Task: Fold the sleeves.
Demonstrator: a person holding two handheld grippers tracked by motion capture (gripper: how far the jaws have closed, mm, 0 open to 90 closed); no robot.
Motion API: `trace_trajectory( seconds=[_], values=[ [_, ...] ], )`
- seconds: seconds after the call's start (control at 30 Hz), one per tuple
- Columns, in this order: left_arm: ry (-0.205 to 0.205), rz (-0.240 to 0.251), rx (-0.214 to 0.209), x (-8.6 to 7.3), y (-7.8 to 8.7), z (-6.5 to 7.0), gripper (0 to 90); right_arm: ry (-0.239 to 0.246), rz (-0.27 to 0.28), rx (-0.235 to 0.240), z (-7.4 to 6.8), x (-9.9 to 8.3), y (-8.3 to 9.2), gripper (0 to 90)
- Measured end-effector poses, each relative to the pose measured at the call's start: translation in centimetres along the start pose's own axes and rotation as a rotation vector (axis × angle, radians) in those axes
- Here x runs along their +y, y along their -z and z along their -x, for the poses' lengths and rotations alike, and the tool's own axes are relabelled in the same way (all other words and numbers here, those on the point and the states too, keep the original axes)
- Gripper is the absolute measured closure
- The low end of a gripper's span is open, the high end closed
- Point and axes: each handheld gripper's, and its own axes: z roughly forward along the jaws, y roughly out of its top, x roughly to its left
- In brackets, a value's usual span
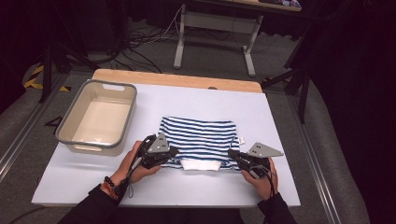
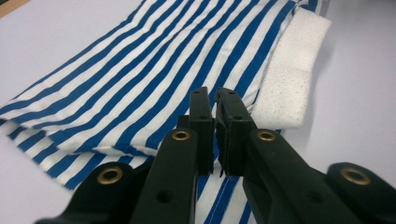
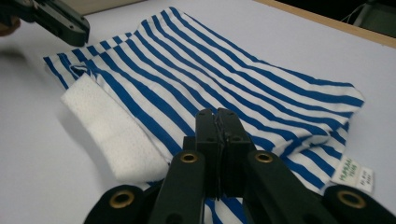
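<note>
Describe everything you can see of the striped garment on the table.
The striped garment is soft cloth with blue and white stripes, lying folded and flat on the white table, right of the grey bin. A white perforated band edges its near side, and a small label hangs at one corner. The left gripper and right gripper are each shut on a near corner of the cloth.

A lab or recording studio: dark curtains hang around, loose cables trail over grey carpet, and yellow-black hazard tape marks the floor. Tripod legs stand beside a white bench, with a metal-legged desk behind it.
</note>
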Motion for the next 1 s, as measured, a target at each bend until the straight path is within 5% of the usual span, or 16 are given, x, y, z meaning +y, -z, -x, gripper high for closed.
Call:
trace_trajectory(
  seconds=[0.2,0.3,0.6,0.77,1.0],
  values=[
    [-0.018,-0.064,-0.026,-0.3,-1.8,0.2,88.0,0.037,-0.085,0.025,-0.6,-0.5,-2.3,90.0],
    [-0.01,-0.096,-0.038,-0.8,-2.5,0.5,88.4,0.079,-0.175,0.029,-1.4,-1.5,-2.9,90.0],
    [-0.032,-0.094,-0.001,-0.3,-2.3,0.2,87.6,0.062,-0.153,0.011,-0.7,-1.2,-2.2,89.3],
    [0.054,-0.039,0.101,0.8,-3.1,-3.4,85.0,-0.001,-0.065,-0.076,2.6,1.6,-2.8,90.0],
    [0.172,-0.029,0.206,0.8,-3.8,-7.7,87.2,-0.081,-0.09,-0.132,6.4,2.6,-5.8,88.3]
  ],
)
